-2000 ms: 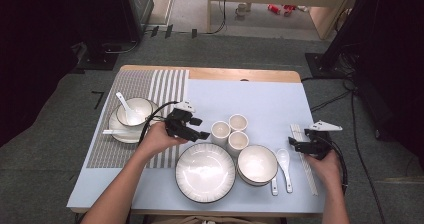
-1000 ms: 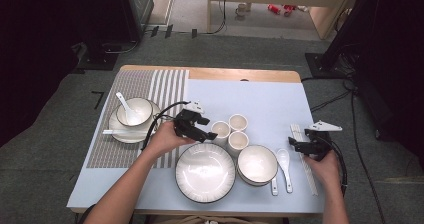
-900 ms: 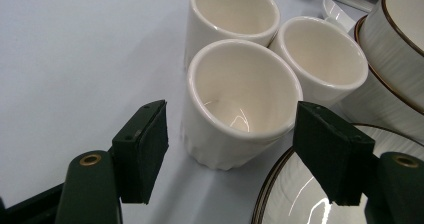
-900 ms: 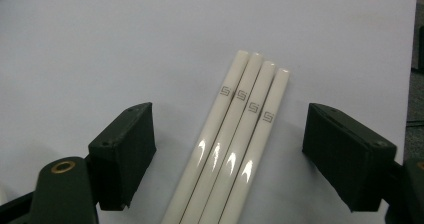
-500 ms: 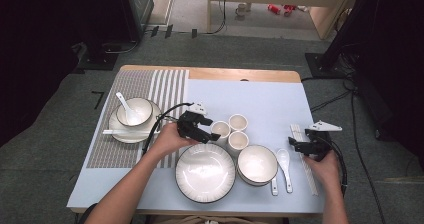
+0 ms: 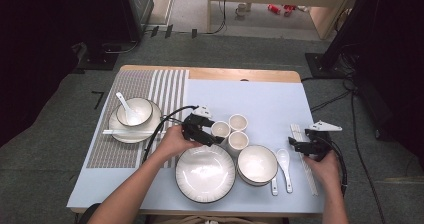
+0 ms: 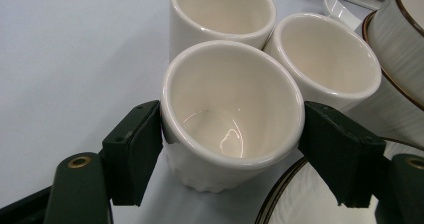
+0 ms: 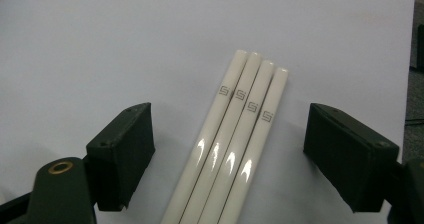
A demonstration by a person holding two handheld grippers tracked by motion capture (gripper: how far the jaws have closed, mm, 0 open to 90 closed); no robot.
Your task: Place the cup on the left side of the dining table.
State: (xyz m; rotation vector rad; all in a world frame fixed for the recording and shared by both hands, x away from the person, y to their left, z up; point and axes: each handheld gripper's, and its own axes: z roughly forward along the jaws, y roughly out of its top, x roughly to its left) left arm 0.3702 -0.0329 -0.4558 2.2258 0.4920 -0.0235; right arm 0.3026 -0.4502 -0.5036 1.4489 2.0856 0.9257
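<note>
Table [image 6: 280, 91] far half bare; cup [image 7: 232, 114] crowded by cups.

Three cups clustered mid-desk
Cups [image 6: 231, 130] stand behind the plate [image 6: 205, 173] and bowl [image 6: 257, 165]; spoon [image 6: 285, 164] and chopsticks [image 6: 304, 159] lie right.

Cream cup [image 7: 232, 114], white chopsticks [image 8: 235, 149], pale blue tablecloth [image 6: 265, 96]
</note>
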